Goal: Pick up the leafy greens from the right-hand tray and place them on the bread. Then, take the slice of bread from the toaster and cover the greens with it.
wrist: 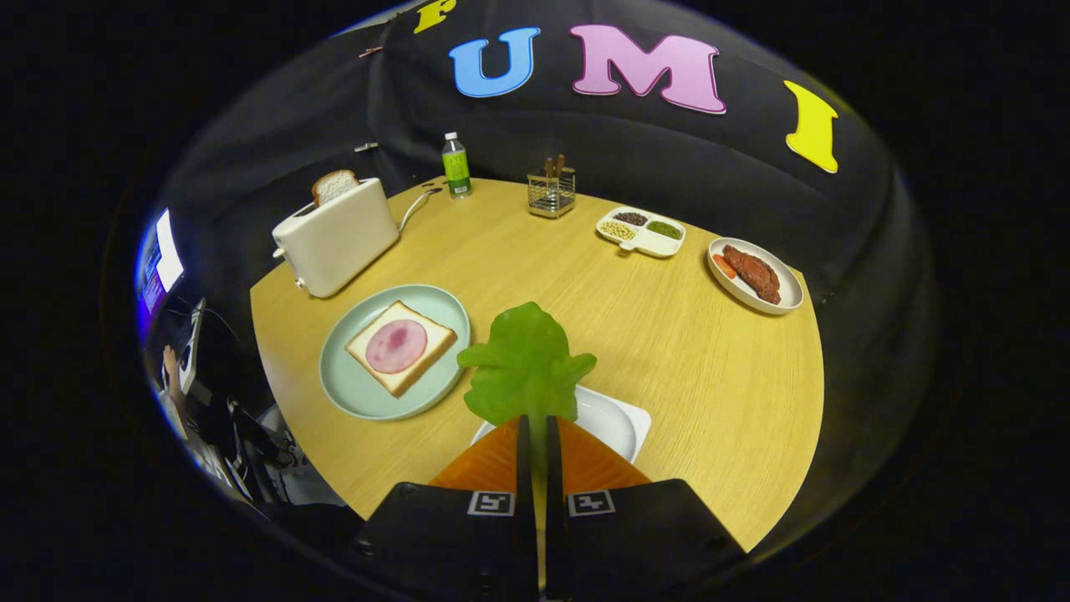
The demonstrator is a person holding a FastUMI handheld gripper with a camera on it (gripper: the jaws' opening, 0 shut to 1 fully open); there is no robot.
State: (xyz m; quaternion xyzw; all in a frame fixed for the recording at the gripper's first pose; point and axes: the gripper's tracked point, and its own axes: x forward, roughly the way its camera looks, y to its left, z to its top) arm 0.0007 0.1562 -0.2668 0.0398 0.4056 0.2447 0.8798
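Flat green plastic lettuce leaf [527,368] at centre of frame, pinched by its stem between the two fingers of the gripper [535,428], fingers nearly together and clamped on it. Leaf stands up above a white rounded-square tray [623,422] just ahead of the fingers, lower centre; can't tell if it touches the tray.

Left of the leaf: pale green round plate [355,393] holding a square slice of white bread [418,368] topped with a round pink ham slice [396,345]. Leaf edge overlaps the plate rim in view.

Upper left: white two-slot toaster [334,238], a second bread slice [334,186] standing up in its slot, cord trailing right.

Far edge, top centre: small clear bottle with green label [456,165], then a wire cutlery holder [551,192]. Right of that, a white divided dish of beans [640,230]; further right an oval white plate with brown meat and carrot [755,274].

Surface is a light wood-grain table [669,351] with a curved far edge, black cloth wall behind. Far left: a lit screen [163,263] and a person's hand [170,361] beside dark equipment
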